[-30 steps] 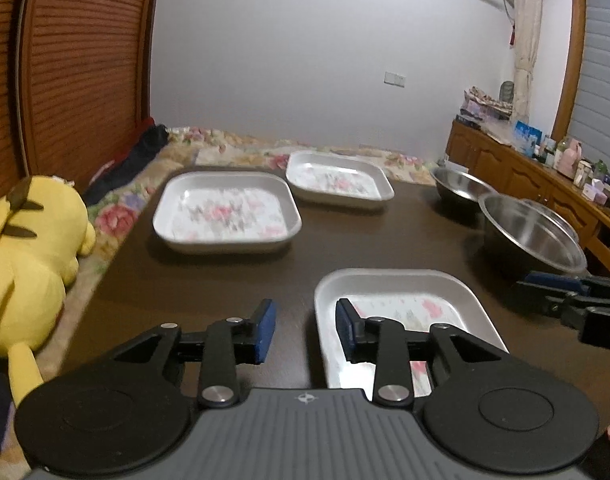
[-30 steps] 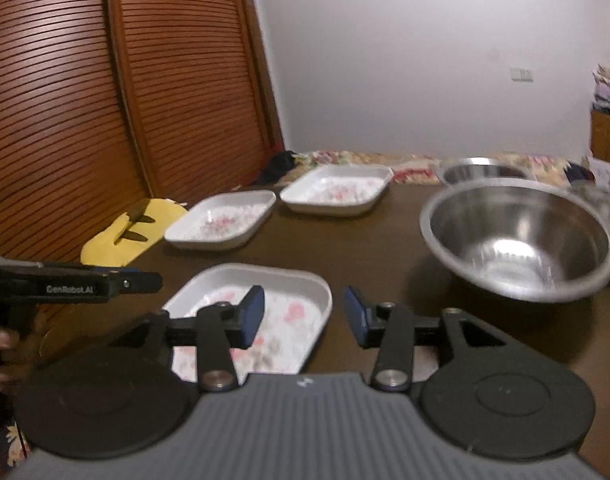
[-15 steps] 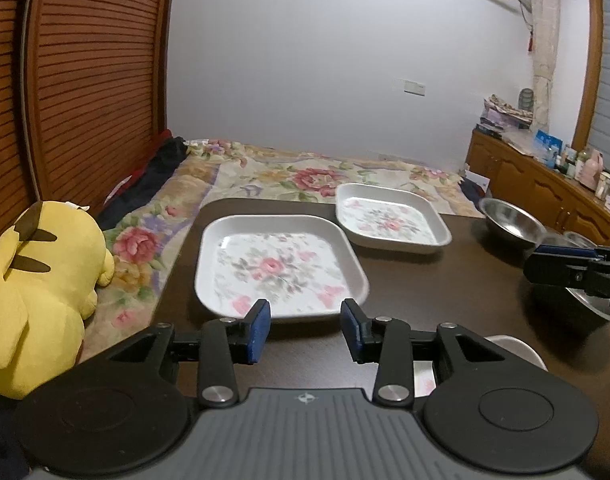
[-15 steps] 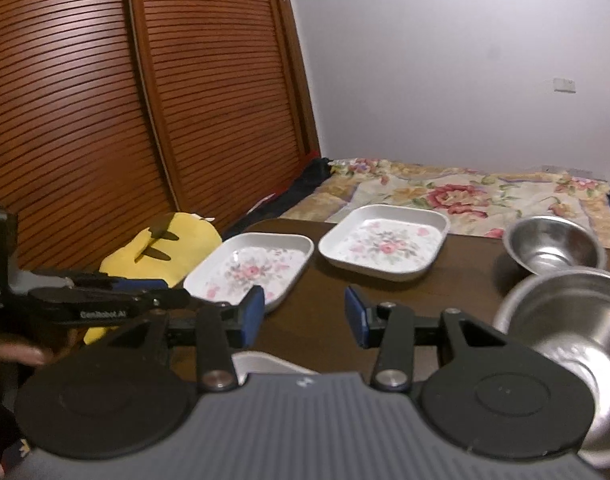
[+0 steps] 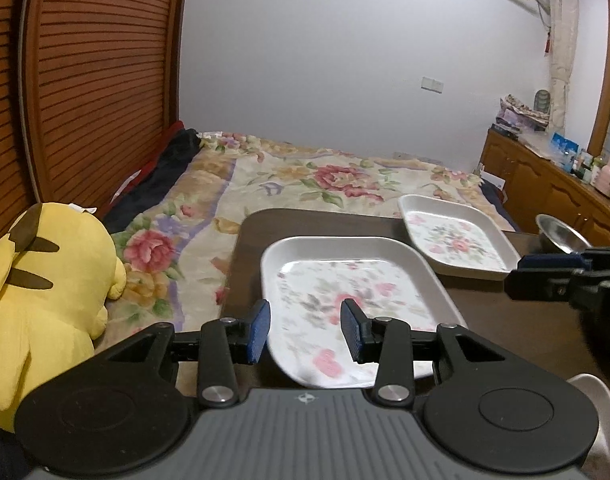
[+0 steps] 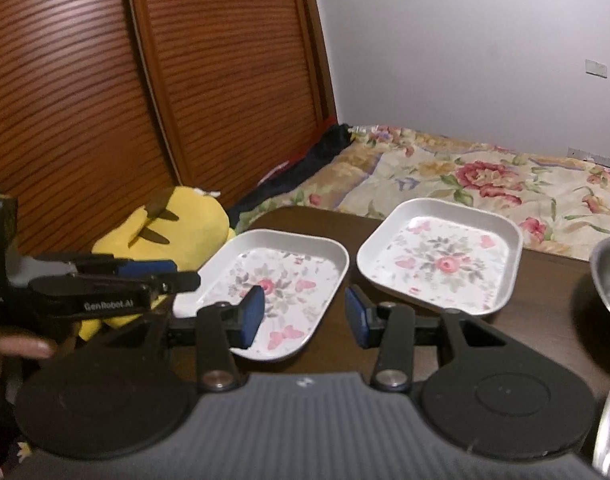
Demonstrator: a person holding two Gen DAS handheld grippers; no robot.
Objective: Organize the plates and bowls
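Two white square plates with a pink flower print lie on the dark table. The nearer plate (image 5: pixel 357 304) (image 6: pixel 273 288) is right in front of my left gripper (image 5: pixel 305 330), which is open and empty, its blue pads over the plate's near edge. A second plate (image 5: pixel 455 242) (image 6: pixel 441 256) sits further right. My right gripper (image 6: pixel 301 316) is open, empty, and hovers before the gap between both plates. A steel bowl (image 5: pixel 561 236) (image 6: pixel 609 276) stands at the right; another bowl's rim (image 6: pixel 609 420) shows at the lower right.
A yellow plush toy (image 5: pixel 41 292) (image 6: pixel 173 236) lies left of the table (image 5: pixel 505 320). A floral blanket (image 5: pixel 305 184) covers the bed beyond it. Slatted wooden doors (image 6: pixel 105 100) fill the left side. A wooden cabinet (image 5: pixel 545 188) with small items stands at the right.
Both grippers have moved forward and left over the table. The nearest third plate has dropped out of view, and the two far plates now lie close. Both stay open.
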